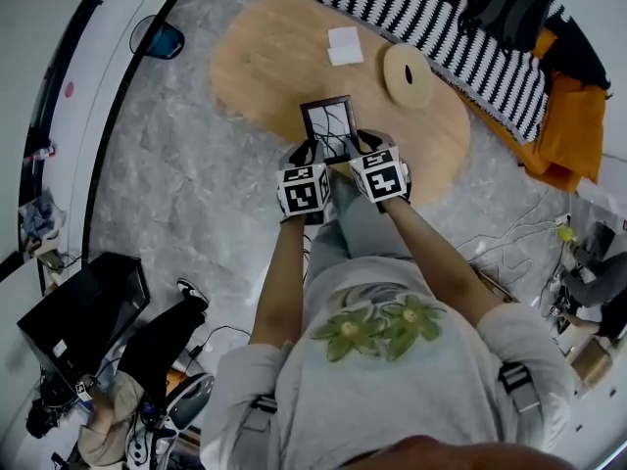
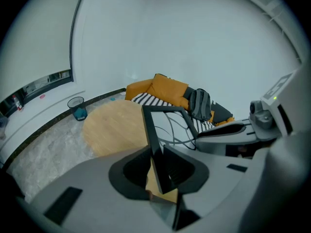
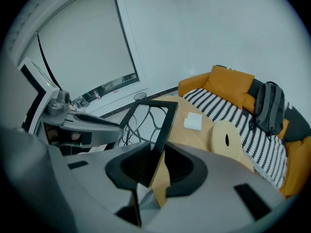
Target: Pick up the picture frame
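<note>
Grey marbled floor, with an oval light-wood counter in front of the person. Black rectangular picture frame is off the counter, roughly upright, carried between both tools. Left gripper pinches its left edge, right gripper its right edge. Both gripper views show the fingers clamped on the frame's thin rail low down, near the bottom corners, with nothing else between them.

Doing the lift well, as a judgement:
- Raise both hands at the same rate and the same spacing. Squeezing inward or pulling apart would rack the frame or let a rail slip from the fingers.
- The grip is low on narrow edges, so the top will likely want to tip. Hold the pane near vertical with no wrist roll.
- Clamp force should be steady, not harder.
- Stay clear of the white square pad and the round wooden disc further back on the counter.

Writing: none readable. The frame insert is black curved line art on white, no caption. Marker cubes carry square black-and-white codes only. No brand visible on the orange sofa or its black-and-white striped throw.
</note>
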Motion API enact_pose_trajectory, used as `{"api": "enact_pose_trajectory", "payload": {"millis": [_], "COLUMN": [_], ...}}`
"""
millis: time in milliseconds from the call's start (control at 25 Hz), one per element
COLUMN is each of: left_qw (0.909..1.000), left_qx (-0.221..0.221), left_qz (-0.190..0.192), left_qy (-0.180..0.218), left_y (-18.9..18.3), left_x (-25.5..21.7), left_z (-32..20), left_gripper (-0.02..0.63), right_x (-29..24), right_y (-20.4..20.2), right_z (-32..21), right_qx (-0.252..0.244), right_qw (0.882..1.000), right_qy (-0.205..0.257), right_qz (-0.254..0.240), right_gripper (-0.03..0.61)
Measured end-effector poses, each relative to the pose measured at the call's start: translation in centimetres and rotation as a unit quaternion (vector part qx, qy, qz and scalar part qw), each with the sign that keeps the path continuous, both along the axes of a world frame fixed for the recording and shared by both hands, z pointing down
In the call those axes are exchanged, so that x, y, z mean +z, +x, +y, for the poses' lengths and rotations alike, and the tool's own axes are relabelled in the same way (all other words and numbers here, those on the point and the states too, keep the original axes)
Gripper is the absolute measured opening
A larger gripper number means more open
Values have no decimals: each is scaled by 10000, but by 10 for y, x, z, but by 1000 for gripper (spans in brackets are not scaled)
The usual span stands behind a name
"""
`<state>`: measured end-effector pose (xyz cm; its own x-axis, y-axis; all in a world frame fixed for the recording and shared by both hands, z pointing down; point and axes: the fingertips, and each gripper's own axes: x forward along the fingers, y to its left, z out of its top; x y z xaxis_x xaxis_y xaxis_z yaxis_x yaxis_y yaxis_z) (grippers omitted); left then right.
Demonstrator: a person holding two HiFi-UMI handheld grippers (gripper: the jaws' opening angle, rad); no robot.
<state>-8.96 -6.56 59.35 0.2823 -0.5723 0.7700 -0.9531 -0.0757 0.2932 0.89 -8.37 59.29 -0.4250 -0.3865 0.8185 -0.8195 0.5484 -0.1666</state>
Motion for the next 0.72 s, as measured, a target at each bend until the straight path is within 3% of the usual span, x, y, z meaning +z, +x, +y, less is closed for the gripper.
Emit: {"api": "enact_pose_trajectory", "payload": {"millis": [720], "left_qw": [9997], "left_qx": [-13], "left_qz": [-22], "left_qy": [243], "left_y": [-4], "left_x": [-50], "left_z": [-2], "left_gripper": [94], "right_x": [-53], "right_y": [-3], "right_z": [0], "right_qx": [47], "right_qw": [9995], "right_qy": [279], "right_qz": [-135], "right_gripper": [97]}}
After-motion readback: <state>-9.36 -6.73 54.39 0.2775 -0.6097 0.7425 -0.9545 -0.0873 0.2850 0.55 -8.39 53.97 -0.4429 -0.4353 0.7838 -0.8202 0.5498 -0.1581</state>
